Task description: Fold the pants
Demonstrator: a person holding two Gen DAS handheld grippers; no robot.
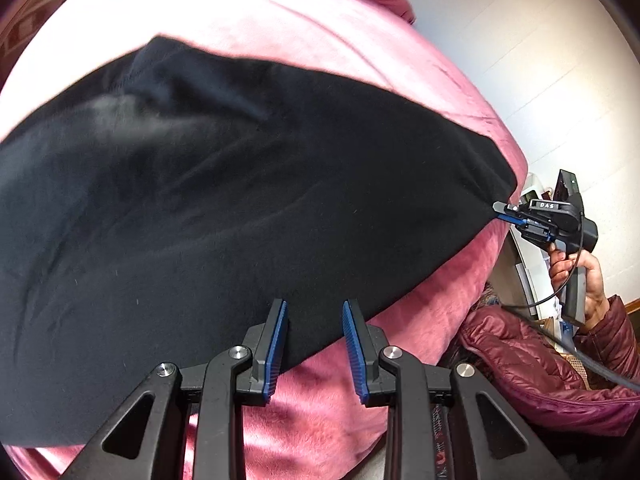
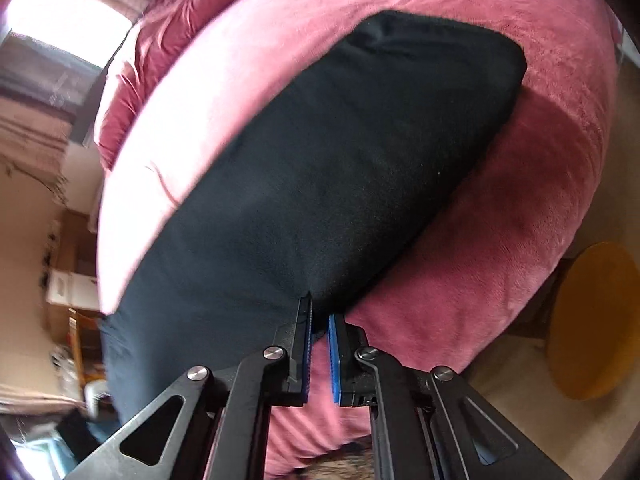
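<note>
On pink blanket, black pants, corner pinched by right tool

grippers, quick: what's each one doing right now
Left gripper: open, holding nothing, at the black pants' near edge.
Right gripper: shut on the pants' corner.

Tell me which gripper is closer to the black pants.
Right. The right gripper pinches the corner of the black pants; the left gripper hangs open at their near edge, gripping nothing.
</note>
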